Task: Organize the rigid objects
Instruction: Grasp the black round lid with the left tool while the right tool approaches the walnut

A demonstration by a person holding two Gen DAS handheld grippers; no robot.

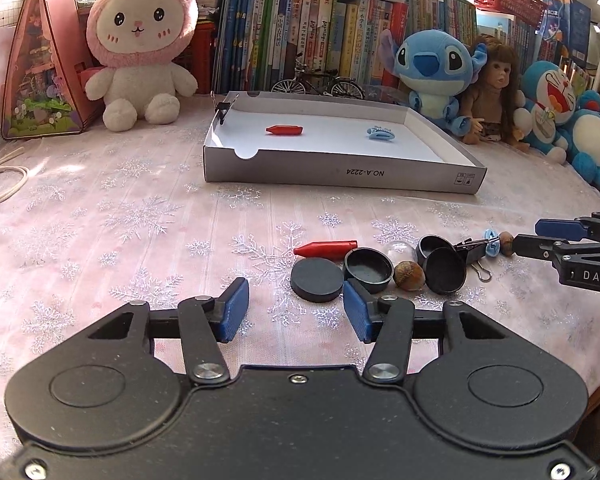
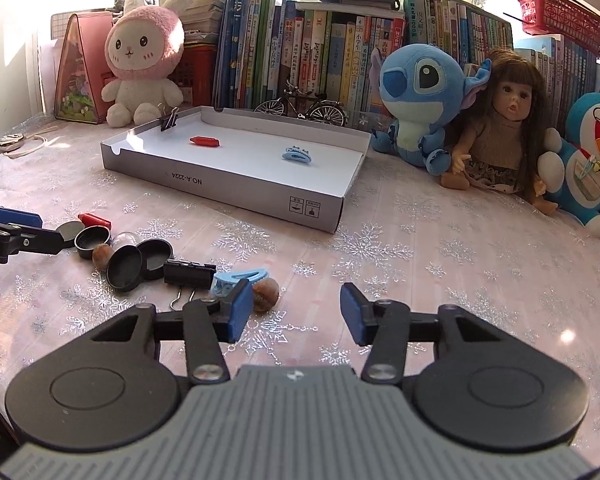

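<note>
Three items sit in the shallow grey box (image 1: 340, 174) in the left wrist view: a red pointed piece (image 1: 284, 130) toward its left, a blue hair clip (image 1: 380, 133) toward its right, and a black binder clip (image 1: 222, 109) clamped on the far left rim; the white floor between them is bare. On the snowflake tablecloth (image 1: 120, 220) in front of the box lies a loose cluster: a second red pointed piece (image 1: 326, 248), a flat black disc (image 1: 317, 281), three black caps (image 1: 369, 270), an acorn (image 1: 409, 276), a clear dome (image 1: 398, 250) and another binder clip (image 1: 474, 252); the left gripper (image 1: 296, 312) hovers just before the disc, jaws partly apart with nothing between them, its right pad close to the nearest cap; the right gripper (image 1: 540, 238) reaches in from the right edge toward a second blue clip (image 1: 491, 242) and a second acorn (image 1: 506, 242).

From the right wrist view the same box (image 2: 228, 194) holds the red piece (image 2: 205, 141), the blue clip (image 2: 296, 155) and the rim-mounted binder clip (image 2: 169, 120); the right gripper (image 2: 296, 310) stands half-wide and empty, its left pad just beside the acorn (image 2: 266, 294) and blue clip (image 2: 240, 280) on the cloth; whether it touches them cannot be told; the left gripper (image 2: 40, 230) enters at the left edge by the caps (image 2: 124, 268).
</note>
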